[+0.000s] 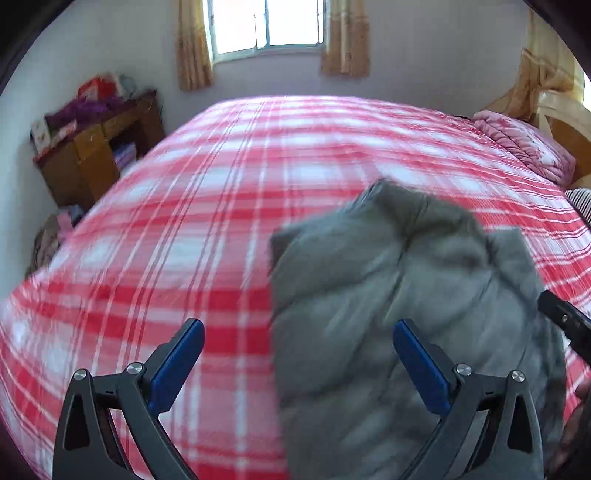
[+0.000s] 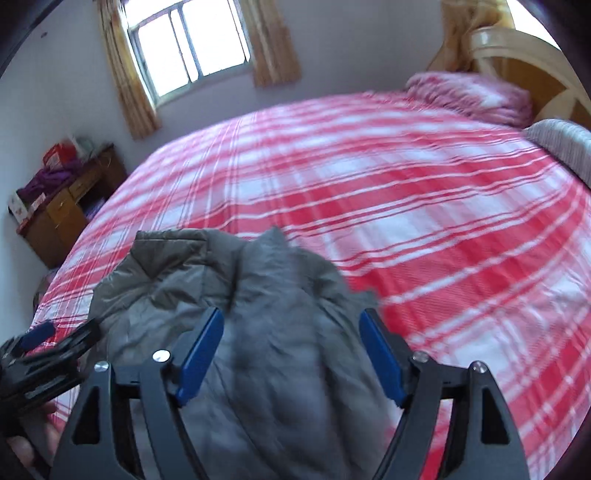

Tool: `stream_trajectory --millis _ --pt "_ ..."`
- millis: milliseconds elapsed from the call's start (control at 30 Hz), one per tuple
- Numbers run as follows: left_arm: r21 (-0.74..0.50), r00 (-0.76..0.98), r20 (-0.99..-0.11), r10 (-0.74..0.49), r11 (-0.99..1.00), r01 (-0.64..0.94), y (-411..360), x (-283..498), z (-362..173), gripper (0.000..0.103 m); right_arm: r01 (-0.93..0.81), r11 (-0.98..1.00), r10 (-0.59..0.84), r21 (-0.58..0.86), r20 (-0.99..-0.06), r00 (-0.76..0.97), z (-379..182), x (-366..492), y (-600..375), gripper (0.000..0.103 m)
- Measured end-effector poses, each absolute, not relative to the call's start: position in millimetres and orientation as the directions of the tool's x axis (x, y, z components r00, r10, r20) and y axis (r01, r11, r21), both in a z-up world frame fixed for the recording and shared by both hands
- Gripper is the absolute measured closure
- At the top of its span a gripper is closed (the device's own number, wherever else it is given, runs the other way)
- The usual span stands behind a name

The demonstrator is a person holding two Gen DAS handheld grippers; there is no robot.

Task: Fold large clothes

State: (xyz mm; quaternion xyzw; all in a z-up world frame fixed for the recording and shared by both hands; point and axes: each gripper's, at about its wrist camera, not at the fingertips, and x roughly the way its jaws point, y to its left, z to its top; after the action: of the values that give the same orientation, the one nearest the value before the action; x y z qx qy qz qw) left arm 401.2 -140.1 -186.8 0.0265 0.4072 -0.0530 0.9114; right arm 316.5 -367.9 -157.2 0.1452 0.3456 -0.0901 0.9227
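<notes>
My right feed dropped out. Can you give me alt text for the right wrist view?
The open right gripper hangs over a bundled grey padded jacket lying on a red-and-white plaid bed, its pads clear of the fabric. The left gripper shows at the lower left edge.

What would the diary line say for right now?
stage: folding | jacket: bunched on bed | left gripper: open, empty | right gripper: open, over jacket

We're in a home bedroom: big bed (image 1: 221, 221) with plaid sheet, curtained window (image 1: 267, 26), cluttered wooden dresser (image 1: 96, 147), pink pillow (image 2: 469, 96).
</notes>
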Motion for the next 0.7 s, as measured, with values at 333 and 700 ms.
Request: stream_trajectory --millis 333,700 --pt "-0.061 0.606 -0.783 -0.140 0.987 0.149 -142 394 -226 0.001 0.273 0.886 0.073 0.375 -0.694 0.716 -211 289 -387 0.023" --pt "-0.226 0.559 -0.759 -0.334 0.940 0.254 -151 391 -231 0.031 0.126 0.902 0.197 0.412 -0.655 0.730 -218 291 -371 0.043"
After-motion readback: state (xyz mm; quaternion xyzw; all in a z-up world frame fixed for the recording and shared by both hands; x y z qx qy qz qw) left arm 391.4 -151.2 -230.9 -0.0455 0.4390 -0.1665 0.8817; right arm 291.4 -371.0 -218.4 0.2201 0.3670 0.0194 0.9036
